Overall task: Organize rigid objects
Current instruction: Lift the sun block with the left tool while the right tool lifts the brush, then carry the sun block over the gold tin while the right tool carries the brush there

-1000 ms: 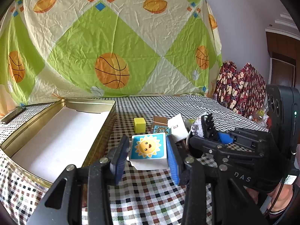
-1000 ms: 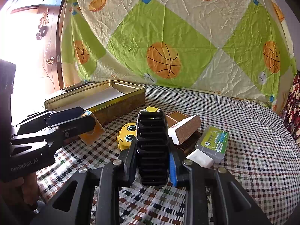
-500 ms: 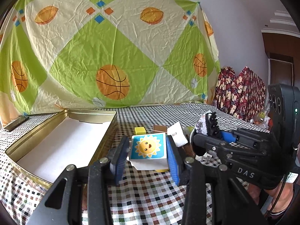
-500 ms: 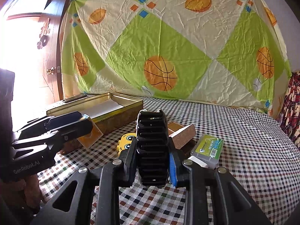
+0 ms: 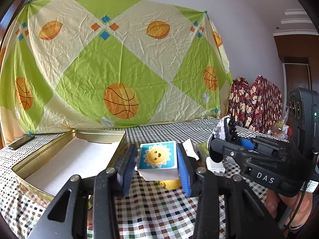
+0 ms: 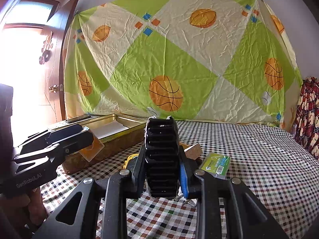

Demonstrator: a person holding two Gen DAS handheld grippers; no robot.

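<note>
Both tools were loaded above the table. The left gripper [image 5: 157,165] pinched a white block with a sun picture [image 5: 158,157] between its blue pads, clear of the checked cloth [image 5: 151,209] and just right of the gold tin's near right corner. The right gripper [image 6: 161,171] was pressed tight on a black ribbed clip [image 6: 161,155], held upright above the cloth.

The step in hand appeared to be carrying the block to the open gold tin [image 5: 39,155], which stood at the table's left edge and showed only a white lining. To do it well, the block should be lifted over the tin's right wall, lowered flat onto the lining near a corner, and released only once it rests, leaving room for the clip. The grip sat on the block's side faces, so tilting could let it slip.

Other pieces lay on the cloth near the table's middle: a yellow toy [image 6: 129,159], a brown box [image 6: 193,151] and a green packet [image 6: 216,165]. A basketball-print sheet [image 5: 119,69] hung behind the far edge; a wooden door [image 6: 57,75] stood at the left.
</note>
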